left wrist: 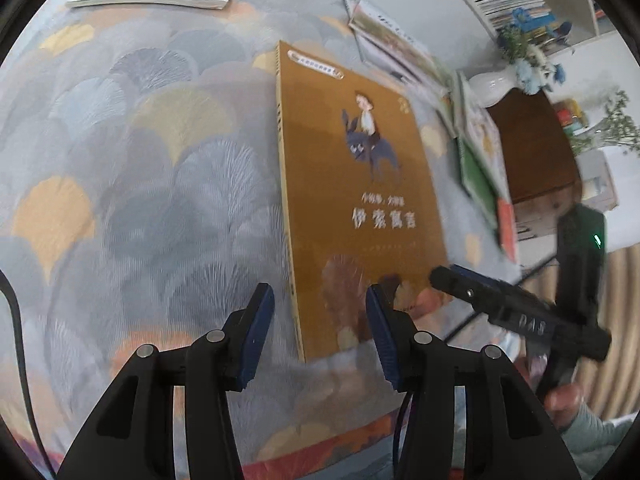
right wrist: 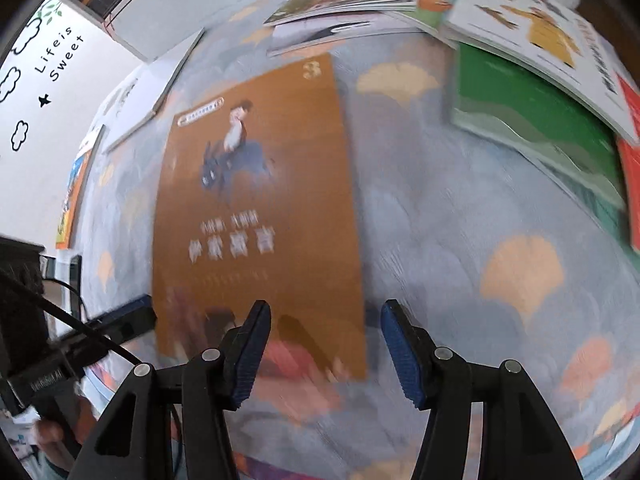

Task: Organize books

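Since the brown book (left wrist: 360, 200) lies flat on the patterned worktop (left wrist: 140, 160), nothing's sorted: my left hand-held gripper (left wrist: 320, 320) and right hand-held gripper (right wrist: 324, 340) hover half-open and empty, other books (right wrist: 532, 80) scattered far right.

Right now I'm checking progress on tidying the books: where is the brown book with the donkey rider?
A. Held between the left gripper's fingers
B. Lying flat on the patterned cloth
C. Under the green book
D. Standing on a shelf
B: the brown book lies flat on the patterned cloth, with neither gripper closed on it.
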The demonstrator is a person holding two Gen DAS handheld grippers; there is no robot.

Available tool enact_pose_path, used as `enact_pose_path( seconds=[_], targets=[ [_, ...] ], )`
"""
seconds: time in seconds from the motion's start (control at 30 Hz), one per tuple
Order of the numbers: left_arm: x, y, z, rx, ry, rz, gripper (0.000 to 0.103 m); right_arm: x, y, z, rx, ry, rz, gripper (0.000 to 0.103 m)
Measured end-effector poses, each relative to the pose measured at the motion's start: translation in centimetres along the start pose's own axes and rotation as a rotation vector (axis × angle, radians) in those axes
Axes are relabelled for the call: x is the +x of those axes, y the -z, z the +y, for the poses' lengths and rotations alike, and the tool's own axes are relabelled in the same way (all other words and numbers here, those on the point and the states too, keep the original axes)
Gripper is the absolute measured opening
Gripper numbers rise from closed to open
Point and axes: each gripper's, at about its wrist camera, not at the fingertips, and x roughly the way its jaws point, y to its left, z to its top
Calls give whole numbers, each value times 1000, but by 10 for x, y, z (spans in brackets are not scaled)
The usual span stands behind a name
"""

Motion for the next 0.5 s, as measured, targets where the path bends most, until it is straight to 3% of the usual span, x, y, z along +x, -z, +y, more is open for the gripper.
enact_pose_path(
  seconds=[0.13, 0.23, 0.3, 0.33, 0.4, 0.43, 0.5],
  targets=[
    [7, 5, -14, 43, -23, -4, 46, 2, 13, 18, -92, 87, -38, 54],
    [2, 6, -16, 45, 22, -20, 46, 3, 11, 14, -73, 46, -44, 54],
    [-13, 6, -7, -19, 168, -74, 46, 1, 7, 3, -44, 12, -49, 54],
    [-27, 4, 3, -85, 354, -130, 46, -1, 8, -2, -25, -8, -53, 53],
    [-34, -2, 12, -163, 566, -156, 46, -3, 7, -12, 17, -65, -57, 53],
    [-32, -6, 11, -165, 592, -144, 46, -6, 10, -16, 32, -88, -58, 53],
    [-24, -12, 5, -124, 481, -133, 46, -6, 9, -24, 75, -131, -51, 53]
  ],
)
